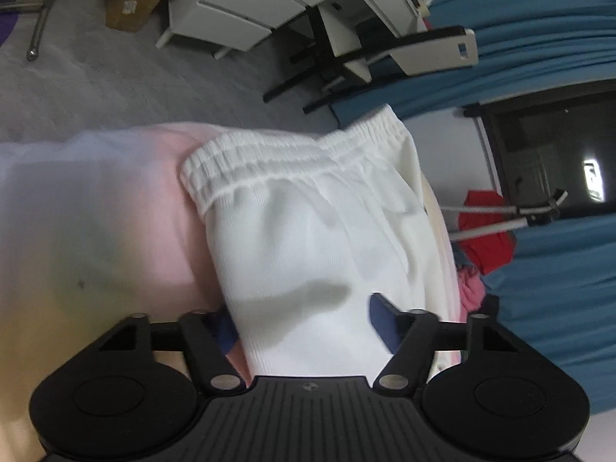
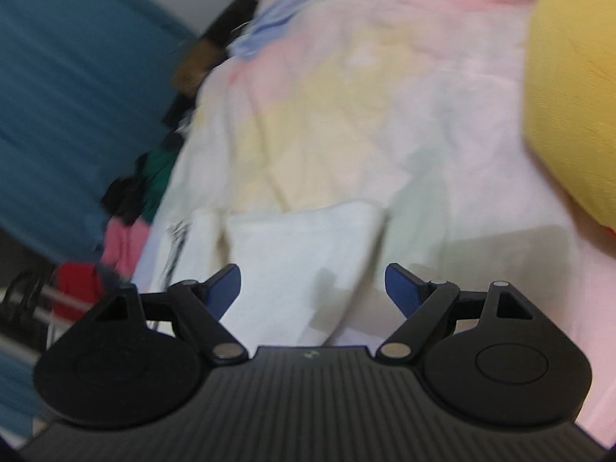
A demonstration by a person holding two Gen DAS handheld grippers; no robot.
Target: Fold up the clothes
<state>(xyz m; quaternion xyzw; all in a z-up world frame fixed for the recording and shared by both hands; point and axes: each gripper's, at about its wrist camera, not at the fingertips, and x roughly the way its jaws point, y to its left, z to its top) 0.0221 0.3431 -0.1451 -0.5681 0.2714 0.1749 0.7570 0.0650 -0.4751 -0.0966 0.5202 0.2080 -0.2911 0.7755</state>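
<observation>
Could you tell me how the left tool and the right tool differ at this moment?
The left tool has white pants bunched between its fingers; the right tool holds nothing, hovering above folded white cloth. Left view is sharp, right is motion-blurred. Both have blue pads and stand wide.

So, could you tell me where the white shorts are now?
In the left wrist view, the white shorts lie on the pastel bedspread, between the open left gripper.

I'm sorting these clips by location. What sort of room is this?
Most likely a bedroom. The white garment lies on a bed with a pastel quilt; blue curtains hang behind, and a white desk with drawers stands on the floor nearby.
</observation>
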